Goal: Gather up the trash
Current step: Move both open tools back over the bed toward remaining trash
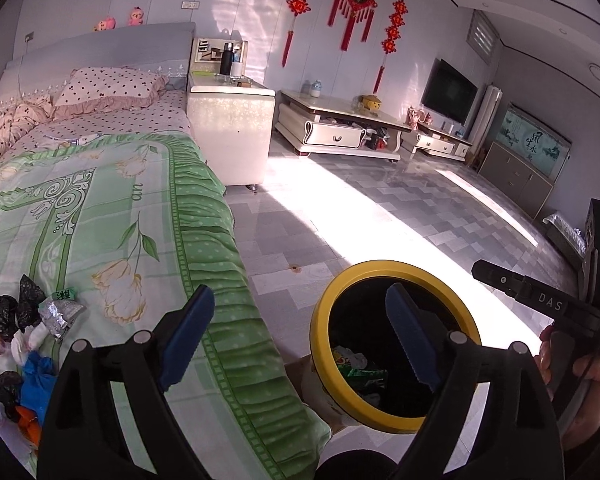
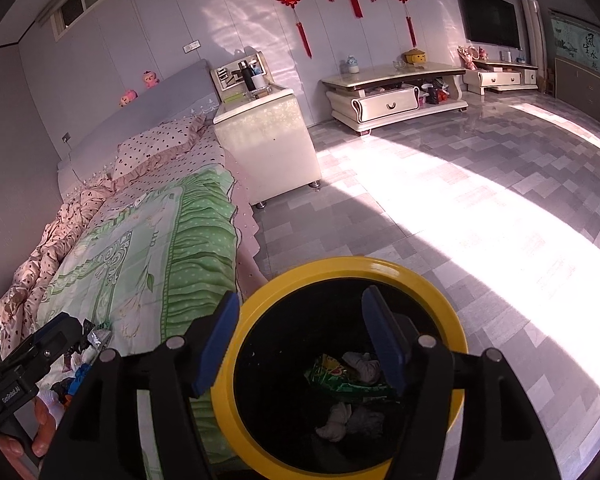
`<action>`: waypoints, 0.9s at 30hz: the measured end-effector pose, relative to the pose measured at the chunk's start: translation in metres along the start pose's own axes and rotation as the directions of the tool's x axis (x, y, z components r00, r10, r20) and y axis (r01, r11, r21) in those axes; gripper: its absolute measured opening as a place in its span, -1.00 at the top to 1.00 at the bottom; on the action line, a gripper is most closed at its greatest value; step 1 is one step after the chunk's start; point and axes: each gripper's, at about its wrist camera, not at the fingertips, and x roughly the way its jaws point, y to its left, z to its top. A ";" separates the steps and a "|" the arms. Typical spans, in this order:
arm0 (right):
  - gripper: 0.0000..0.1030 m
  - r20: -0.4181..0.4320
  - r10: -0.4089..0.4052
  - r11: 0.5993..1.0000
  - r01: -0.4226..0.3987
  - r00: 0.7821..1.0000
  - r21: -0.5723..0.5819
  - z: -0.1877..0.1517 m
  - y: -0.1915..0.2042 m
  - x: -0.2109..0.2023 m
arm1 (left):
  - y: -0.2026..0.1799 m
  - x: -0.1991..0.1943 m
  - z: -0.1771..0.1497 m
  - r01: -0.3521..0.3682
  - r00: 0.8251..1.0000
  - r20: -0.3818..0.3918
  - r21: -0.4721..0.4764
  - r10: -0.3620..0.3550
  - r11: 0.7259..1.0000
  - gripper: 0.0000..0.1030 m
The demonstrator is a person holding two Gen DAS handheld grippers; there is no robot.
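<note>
Both grippers empty, jaws apart; bin [image 2: 340,276] upright, mouth up, prob. part-full.

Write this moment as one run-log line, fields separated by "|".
left gripper open, empty | right gripper open over yellow-rimmed bin | wrappers in bin | trash pile on bed

The mouth of the yellow-rimmed bin [image 2: 342,364] is left unobstructed from above, with wrappers and crumpled tissue lying low inside; it is flanked on one side by the bed [image 1: 148,216], whose green frilled quilt edge hangs just beside the rim; the tiled floor [image 2: 480,220] beyond the bin is seen bare up to the white nightstand [image 2: 266,140]; the bed surface near the trash pile [image 1: 28,344] is crowded.
</note>
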 end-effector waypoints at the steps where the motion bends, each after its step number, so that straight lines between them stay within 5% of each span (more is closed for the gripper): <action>1: -0.21 0.001 0.008 1.000 -0.008 1.000 -0.012 0.000 0.007 0.000 | 0.006 -0.005 0.000 -0.013 1.000 0.006 -0.001 0.013 1.000 -0.63; 14: -0.24 -0.004 0.156 0.974 -0.154 0.988 -0.168 -0.008 0.110 -0.010 | 0.086 -0.080 -0.014 -0.155 0.985 0.063 -0.070 0.160 0.985 -0.64; 27: -0.24 -0.118 0.286 0.893 -0.309 0.951 -0.326 -0.043 0.228 0.013 | 0.181 -0.133 -0.068 -0.327 0.944 0.004 -0.140 0.331 0.935 -0.64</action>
